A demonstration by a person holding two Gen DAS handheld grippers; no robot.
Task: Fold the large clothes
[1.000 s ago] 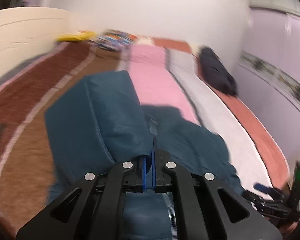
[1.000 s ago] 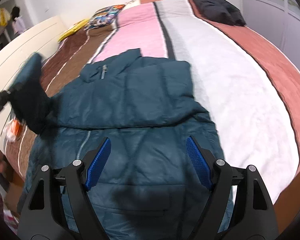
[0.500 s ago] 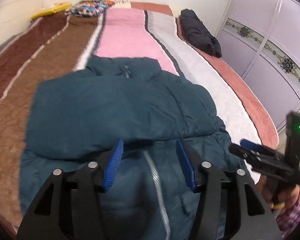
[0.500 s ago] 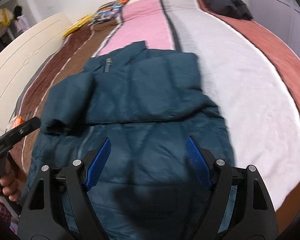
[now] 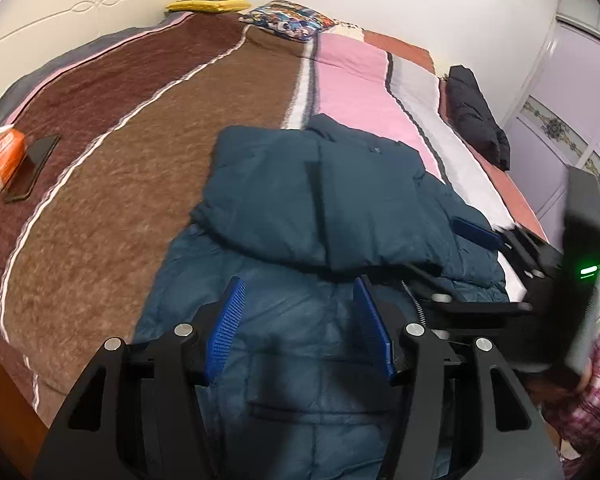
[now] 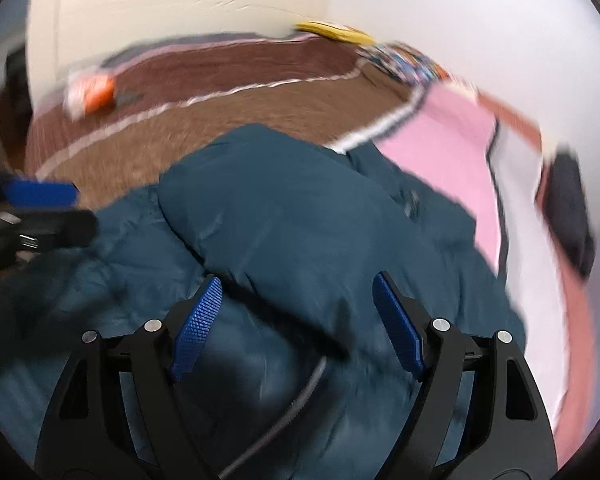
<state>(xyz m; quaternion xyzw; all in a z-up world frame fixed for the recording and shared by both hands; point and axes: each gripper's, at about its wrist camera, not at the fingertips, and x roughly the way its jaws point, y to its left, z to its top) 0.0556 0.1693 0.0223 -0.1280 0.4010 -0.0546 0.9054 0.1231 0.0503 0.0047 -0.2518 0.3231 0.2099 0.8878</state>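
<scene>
A dark teal padded jacket (image 5: 340,208) lies on the striped bed, both sleeves folded across its chest, zipper down the lower front. My left gripper (image 5: 300,320) is open and empty, hovering over the jacket's lower front. My right gripper (image 6: 300,320) is open and empty above the jacket (image 6: 300,232) near the zipper; this view is blurred. The right gripper also shows in the left wrist view (image 5: 500,264) at the jacket's right edge. The left gripper shows blurred in the right wrist view (image 6: 40,212) at the left.
The bed has a striped blanket (image 5: 140,160) in brown, pink and white. An orange packet (image 5: 0,156) and a phone (image 5: 34,168) lie at its left. A black garment (image 5: 476,116) lies far right. Pillows (image 5: 288,20) sit at the head. A wardrobe (image 5: 572,120) stands on the right.
My left gripper let go of the left sleeve, which now lies folded across the chest, and has opened and drawn back. The right gripper has swung left over the jacket.
</scene>
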